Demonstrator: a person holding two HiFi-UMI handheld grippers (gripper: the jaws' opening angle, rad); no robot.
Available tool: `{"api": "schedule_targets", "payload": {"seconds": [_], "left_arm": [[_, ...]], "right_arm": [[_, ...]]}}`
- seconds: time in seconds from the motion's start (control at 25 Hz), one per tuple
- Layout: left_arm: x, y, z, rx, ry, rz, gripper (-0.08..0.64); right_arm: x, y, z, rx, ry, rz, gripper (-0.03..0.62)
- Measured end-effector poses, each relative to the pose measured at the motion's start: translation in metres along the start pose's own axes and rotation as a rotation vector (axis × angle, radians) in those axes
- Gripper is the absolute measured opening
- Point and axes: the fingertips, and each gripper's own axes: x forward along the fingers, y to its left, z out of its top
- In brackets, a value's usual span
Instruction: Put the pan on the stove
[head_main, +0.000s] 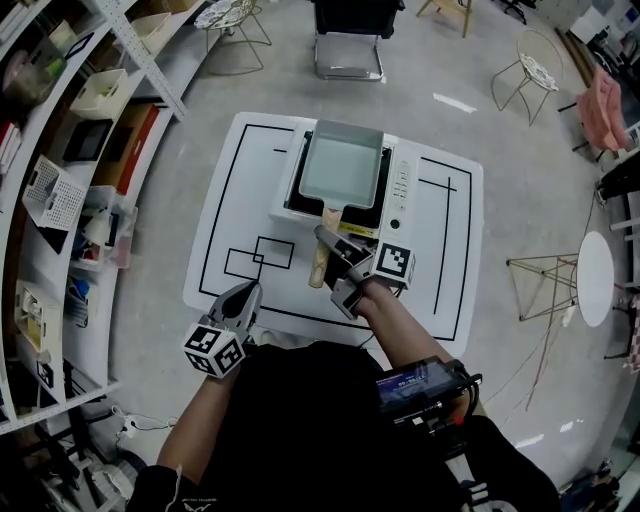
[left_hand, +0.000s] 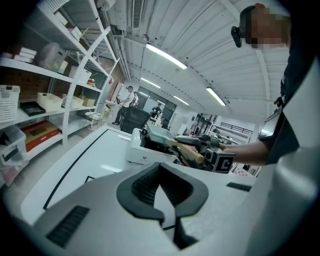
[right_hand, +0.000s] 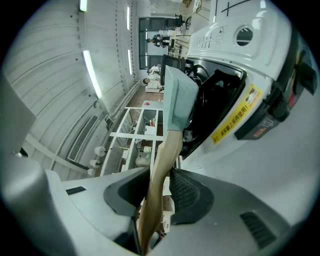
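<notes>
A pale green rectangular pan (head_main: 340, 165) rests on top of the white portable stove (head_main: 400, 190), which stands on the white table (head_main: 440, 290). Its wooden handle (head_main: 322, 262) sticks out toward me over the stove's front edge. My right gripper (head_main: 335, 245) is shut on that handle. In the right gripper view the handle (right_hand: 162, 165) runs between the pads up to the pan (right_hand: 177, 100). My left gripper (head_main: 245, 295) hovers at the table's near edge, shut on nothing. Its own view shows the pads (left_hand: 162, 210) meeting, with the stove (left_hand: 142, 152) beyond.
White shelving (head_main: 70, 200) with bins and boxes runs along the left. A chair (head_main: 350, 40) stands behind the table, wire stools (head_main: 535, 75) at the back, and a small round table (head_main: 597, 278) on the right. Black lines mark the tabletop.
</notes>
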Motion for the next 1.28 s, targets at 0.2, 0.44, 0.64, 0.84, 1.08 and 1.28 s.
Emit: {"api": "schedule_targets", "payload": {"seconds": [0.2, 0.44, 0.64, 0.84, 1.08, 1.28], "left_arm": [[-0.007, -0.003, -0.004, 0.000, -0.004, 0.018, 0.008], [-0.015, -0.005, -0.008, 0.009, 0.005, 0.015, 0.009], [-0.024, -0.003, -0.004, 0.032, 0.005, -0.010, 0.009], [-0.032, 0.003, -0.004, 0.036, 0.010, -0.040, 0.009], [-0.042, 0.013, -0.002, 0.047, 0.014, -0.080, 0.009], [-0.039, 0.012, 0.002, 0.063, 0.015, -0.133, 0.009]], "right_arm": [[0.003, 0.003, 0.003, -0.036, -0.020, -0.009, 0.143], [-0.002, -0.002, 0.007, -0.089, -0.054, -0.051, 0.190], [-0.009, -0.001, 0.011, -0.135, -0.104, -0.075, 0.198], [-0.023, -0.001, 0.012, -0.172, -0.176, -0.121, 0.198], [-0.043, 0.002, 0.009, -0.236, -0.287, -0.174, 0.161], [-0.069, 0.008, 0.011, -0.303, -0.379, -0.227, 0.056]]}}
